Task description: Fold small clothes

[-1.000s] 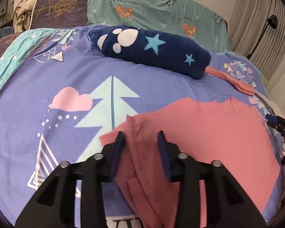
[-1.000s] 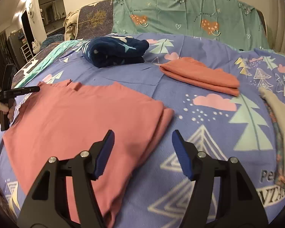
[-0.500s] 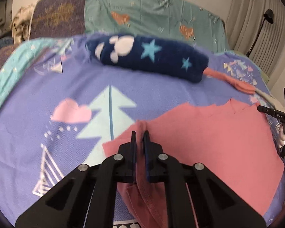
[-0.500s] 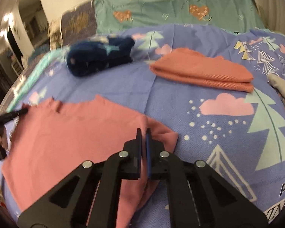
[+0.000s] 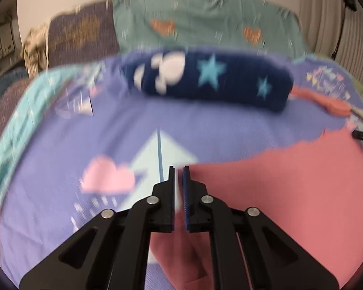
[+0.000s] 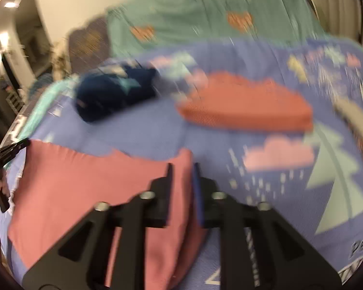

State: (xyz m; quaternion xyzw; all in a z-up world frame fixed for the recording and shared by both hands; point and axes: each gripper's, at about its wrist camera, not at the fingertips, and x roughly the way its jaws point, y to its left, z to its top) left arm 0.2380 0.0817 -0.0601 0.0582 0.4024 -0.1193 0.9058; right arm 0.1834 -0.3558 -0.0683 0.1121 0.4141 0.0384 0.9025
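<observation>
A purple bedspread printed with pale trees, pink clouds and white triangles fills both views, with a teal patterned cushion or cover across the top of each frame. The only writing is dark lettering at the lower right edge of the right wrist view, cut off and too blurred to read.

The pink cloth garment lies flat on the bedspread, in the lower right of the left wrist view and the lower left of the right wrist view. A rolled navy fleece blanket with teal stars and a white paw print lies in the upper middle.

Only the right wrist view shows the whole folded orange-red cloth stack, right of centre; the left view shows just its end at the right edge.

The left gripper, bottom centre, pinches the garment's left edge, its jaws opening slightly with the cloth between them. The right gripper straddles the garment's right edge; its jaws are opening, a narrow gap with cloth in it, and the pads look apart from it.
</observation>
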